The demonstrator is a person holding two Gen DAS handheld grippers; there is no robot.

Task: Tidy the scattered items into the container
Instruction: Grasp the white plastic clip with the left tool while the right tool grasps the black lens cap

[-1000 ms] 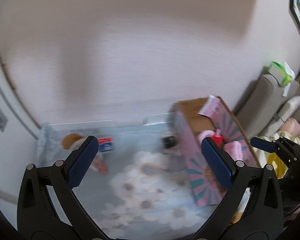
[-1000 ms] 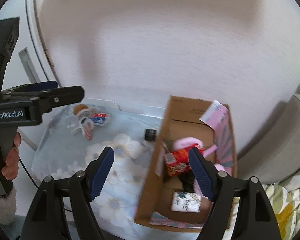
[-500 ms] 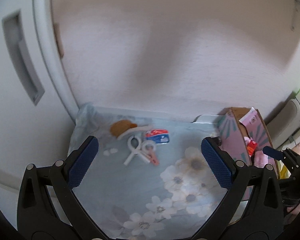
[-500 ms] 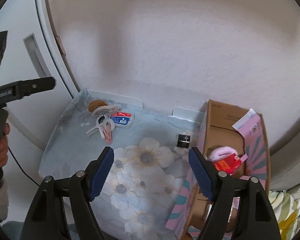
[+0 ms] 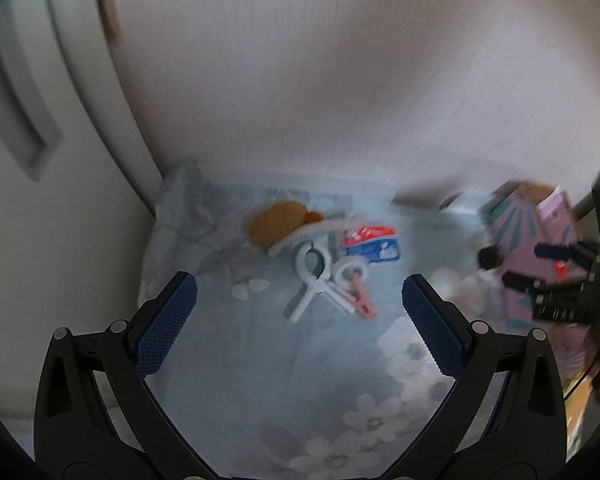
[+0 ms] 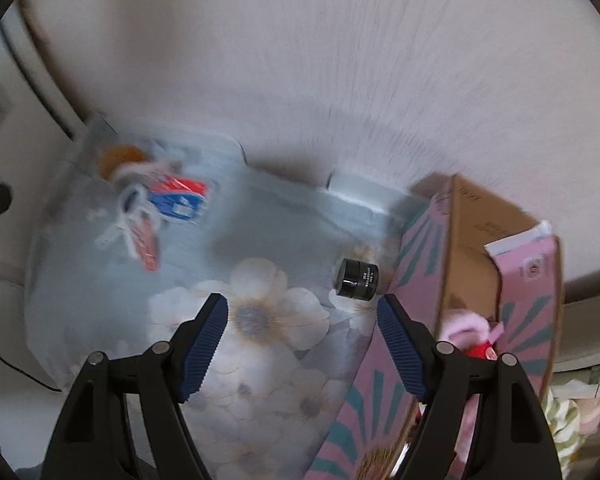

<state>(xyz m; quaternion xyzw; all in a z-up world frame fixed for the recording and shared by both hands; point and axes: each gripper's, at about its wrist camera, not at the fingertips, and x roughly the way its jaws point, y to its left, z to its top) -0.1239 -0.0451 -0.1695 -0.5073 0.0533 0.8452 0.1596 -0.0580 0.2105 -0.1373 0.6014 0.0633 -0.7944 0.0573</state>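
**Now both grippers lower over cloth**

Left wrist: left gripper (image 5: 300, 322), jaws apart and empty, has closed on the white clothespins (image 5: 318, 288).

Right wrist: right gripper (image 6: 302, 344), apart and empty; black jar (image 6: 356, 274) now nearer, beside cardboard box (image 6: 472, 248).

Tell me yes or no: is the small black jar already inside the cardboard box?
No, the black jar lies on the floral cloth just outside the cardboard box, beside its pink patterned wall.

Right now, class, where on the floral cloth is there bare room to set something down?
Free: the cloth's middle, between the clothes pegs and the black jar. Crowded: the far left corner, with pegs, blue-red packet and brown puff.
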